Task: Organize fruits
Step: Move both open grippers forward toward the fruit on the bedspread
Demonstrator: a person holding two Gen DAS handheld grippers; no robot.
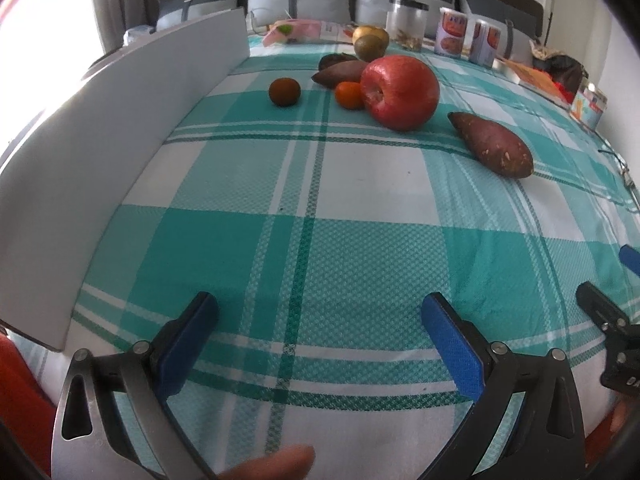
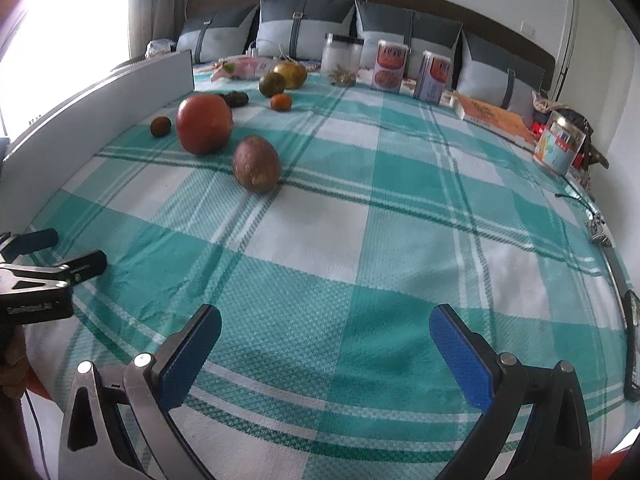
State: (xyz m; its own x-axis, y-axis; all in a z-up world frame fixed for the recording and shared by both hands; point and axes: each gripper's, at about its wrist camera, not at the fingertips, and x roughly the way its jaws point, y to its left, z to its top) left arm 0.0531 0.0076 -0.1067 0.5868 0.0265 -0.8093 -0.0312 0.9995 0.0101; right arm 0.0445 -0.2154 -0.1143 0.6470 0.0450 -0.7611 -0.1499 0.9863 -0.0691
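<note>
A big red apple [image 1: 399, 91] [image 2: 205, 123] lies on the teal checked cloth [image 1: 320, 216], far ahead of both grippers. Beside it are a small orange [image 1: 349, 95] [image 2: 281, 101], a dark round fruit [image 1: 284, 91] [image 2: 160, 126], two sweet potatoes [image 1: 493, 144] [image 1: 340, 73] and two yellow-green fruits [image 1: 370, 41] [image 2: 282, 78]. The nearer sweet potato [image 2: 256, 164] shows end-on in the right wrist view. My left gripper [image 1: 319, 312] is open over bare cloth. My right gripper [image 2: 325, 324] is open too, holding nothing.
A low white board [image 1: 120, 120] [image 2: 96, 112] walls the left side. Jars and cans [image 1: 452, 32] [image 2: 390, 65] line the back, with a book [image 2: 494, 118], a tin [image 2: 559, 147] and pillows [image 2: 304, 28] behind. A fingertip [image 1: 276, 464] shows at the bottom edge.
</note>
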